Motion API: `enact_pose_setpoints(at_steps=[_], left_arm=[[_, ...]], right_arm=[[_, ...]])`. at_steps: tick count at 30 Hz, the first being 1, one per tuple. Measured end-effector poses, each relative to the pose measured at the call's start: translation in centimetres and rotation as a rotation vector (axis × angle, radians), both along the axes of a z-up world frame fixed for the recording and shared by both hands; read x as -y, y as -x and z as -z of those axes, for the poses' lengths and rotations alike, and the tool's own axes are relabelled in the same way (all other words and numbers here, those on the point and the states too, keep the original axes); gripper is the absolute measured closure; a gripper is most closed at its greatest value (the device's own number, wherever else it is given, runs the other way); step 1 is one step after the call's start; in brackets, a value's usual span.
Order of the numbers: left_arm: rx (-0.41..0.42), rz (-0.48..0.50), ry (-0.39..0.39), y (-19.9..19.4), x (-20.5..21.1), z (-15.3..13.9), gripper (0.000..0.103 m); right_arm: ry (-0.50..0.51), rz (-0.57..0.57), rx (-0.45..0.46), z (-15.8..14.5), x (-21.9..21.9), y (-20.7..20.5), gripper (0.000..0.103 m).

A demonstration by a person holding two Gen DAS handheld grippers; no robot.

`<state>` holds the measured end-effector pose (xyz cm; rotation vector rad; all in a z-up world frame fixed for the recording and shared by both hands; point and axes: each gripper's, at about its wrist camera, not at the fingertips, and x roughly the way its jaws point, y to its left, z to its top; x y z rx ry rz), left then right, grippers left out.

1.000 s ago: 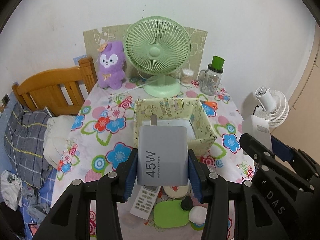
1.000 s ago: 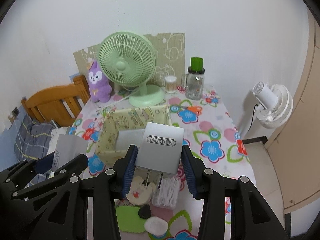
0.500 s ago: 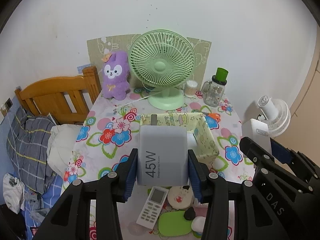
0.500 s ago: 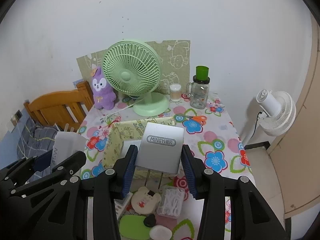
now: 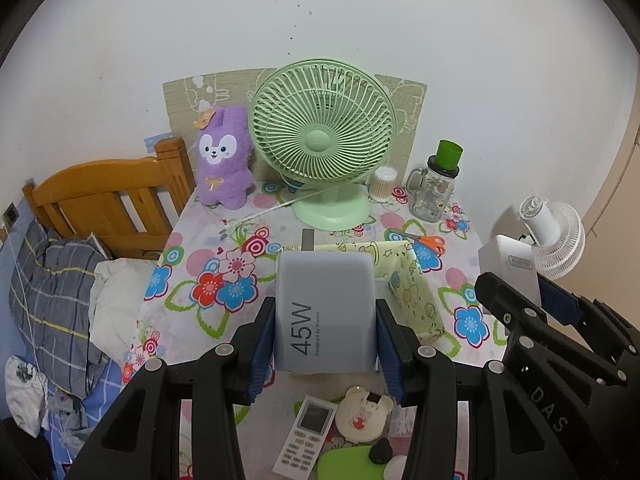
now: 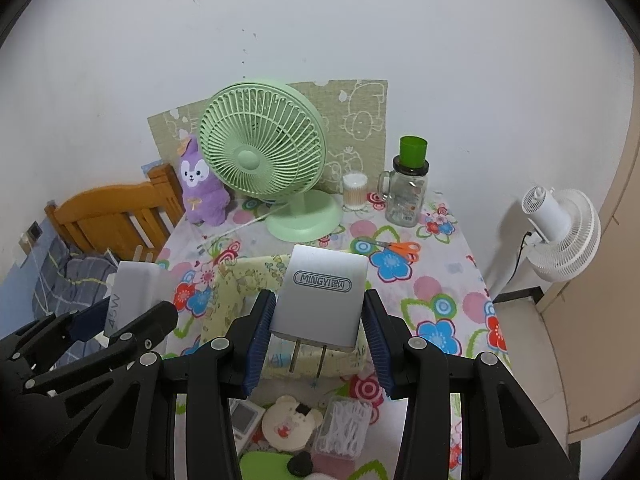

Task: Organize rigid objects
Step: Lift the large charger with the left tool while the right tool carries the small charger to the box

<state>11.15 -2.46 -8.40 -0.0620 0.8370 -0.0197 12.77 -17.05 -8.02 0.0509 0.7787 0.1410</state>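
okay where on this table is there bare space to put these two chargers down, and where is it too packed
Free: the flowered cloth left of the yellow fabric box, in front of the purple plush; and the cloth right of the box, nearer than the orange scissors. Crowded: the near edge, with the remote, bear-shaped case and cotton-swab box; and the back row around the green fan.

A plain white wall (image 6: 360, 20) with a few dark specks backs a table (image 6: 452, 280) under a flowered cloth. A beige panel (image 6: 360, 120) with cartoon outlines leans on the wall behind it. Left stands a wooden bed frame (image 5: 104, 196) with plaid bedding (image 5: 48, 292). Right, a white fan (image 6: 560, 228) stands by a tan door (image 6: 616, 280). Light is even.
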Motion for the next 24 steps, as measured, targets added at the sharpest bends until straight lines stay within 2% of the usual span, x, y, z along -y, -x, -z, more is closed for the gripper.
enact_pose_setpoints(at_steps=[12,24], left_arm=[[-0.04,-0.019,0.003,-4.5,-0.4,2.6,0.055],[-0.1,-0.032,-0.03,-9.2,-0.5,7.6,0.055]], right_arm=[[-0.008,0.0,-0.034,2.4,-0.4,-5.1,0.056],[-0.012,-0.023,-0.093,7.3,-1.0,-10.3,0.056]])
